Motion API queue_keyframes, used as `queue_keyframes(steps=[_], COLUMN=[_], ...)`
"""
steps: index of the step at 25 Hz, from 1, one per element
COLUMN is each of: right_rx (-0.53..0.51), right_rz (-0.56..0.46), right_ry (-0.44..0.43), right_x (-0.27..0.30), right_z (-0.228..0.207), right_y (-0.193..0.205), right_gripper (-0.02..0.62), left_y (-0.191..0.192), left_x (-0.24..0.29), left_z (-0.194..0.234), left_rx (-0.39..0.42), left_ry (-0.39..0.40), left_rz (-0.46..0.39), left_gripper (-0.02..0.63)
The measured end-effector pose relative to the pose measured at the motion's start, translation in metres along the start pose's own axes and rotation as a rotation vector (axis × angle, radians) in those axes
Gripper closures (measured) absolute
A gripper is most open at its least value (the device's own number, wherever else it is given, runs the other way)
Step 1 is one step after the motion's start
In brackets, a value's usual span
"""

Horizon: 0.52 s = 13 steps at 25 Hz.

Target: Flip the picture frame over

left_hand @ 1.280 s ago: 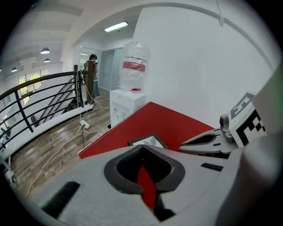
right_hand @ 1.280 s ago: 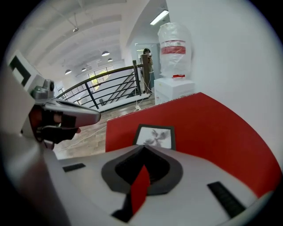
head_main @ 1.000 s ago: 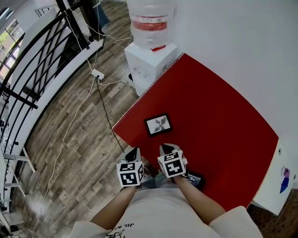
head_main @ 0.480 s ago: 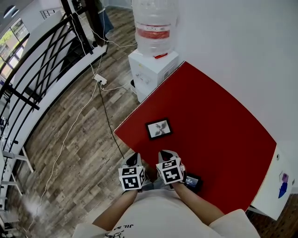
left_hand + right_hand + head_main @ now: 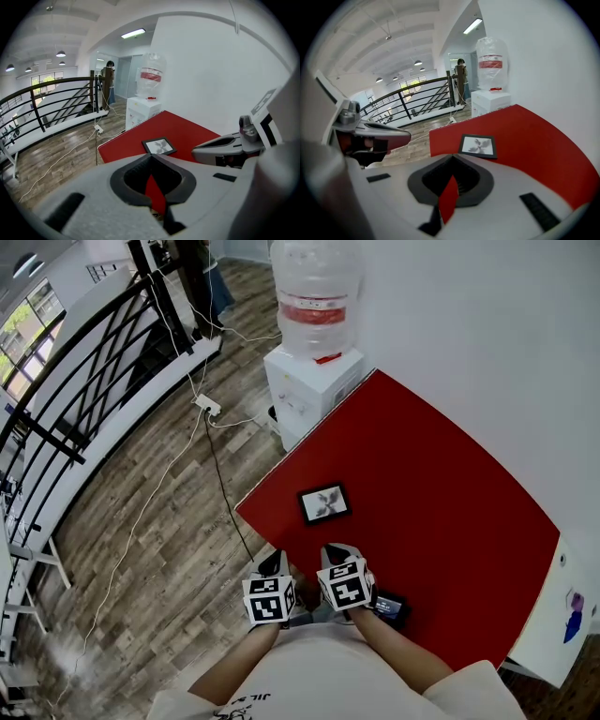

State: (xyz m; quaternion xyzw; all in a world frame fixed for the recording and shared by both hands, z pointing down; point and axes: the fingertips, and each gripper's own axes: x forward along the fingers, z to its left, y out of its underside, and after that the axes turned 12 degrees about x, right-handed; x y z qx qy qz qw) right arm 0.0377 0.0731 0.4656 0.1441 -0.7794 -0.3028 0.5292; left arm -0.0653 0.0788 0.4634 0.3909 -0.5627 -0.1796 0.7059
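Observation:
A small black picture frame [image 5: 324,503] lies face up on the red table [image 5: 431,493], near its left corner, showing a grey flower print. Both grippers hang at the table's near edge, short of the frame and apart from it. My left gripper [image 5: 272,561] is shut and empty, over the floor just off the table's corner. Beside it, my right gripper [image 5: 337,550] is shut and empty above the table's near edge. The frame [image 5: 159,146] shows ahead of the closed jaws in the left gripper view, and the frame [image 5: 478,146] likewise in the right gripper view.
A white water dispenser [image 5: 314,362] with a large bottle stands past the table's far-left corner. A small black device [image 5: 390,605] lies on the table by my right wrist. Cables and a power strip [image 5: 208,405] cross the wooden floor; a black railing [image 5: 84,381] runs at left.
Both grippers stay shut and in about the same place. Only the head view has shifted slightly, so the frame sits a little lower in the picture.

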Motion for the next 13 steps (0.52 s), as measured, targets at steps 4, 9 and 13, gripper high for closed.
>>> queue_keyframes(steps=[4,9,13], right_rx=[-0.031,0.001,0.005], right_rz=[0.006,0.005,0.002], right_ry=[0.0,-0.01,-0.008], right_x=[0.0006,-0.0012,-0.0024], right_z=[0.0003,0.0045,0.0054], right_y=[0.0008,-0.0011,-0.0003], right_gripper=[0.591,0.591,0.592], left_y=[0.0002,0.0013,0.0031], left_x=[-0.0021,-0.0031,-0.006], left_z=[-0.0009,-0.001,0.0006], left_rx=[-0.001,-0.004,-0.005], left_ry=[0.002,0.002,0.002], left_rz=[0.0,0.0,-0.001], left_gripper=[0.6,0.6,0.6])
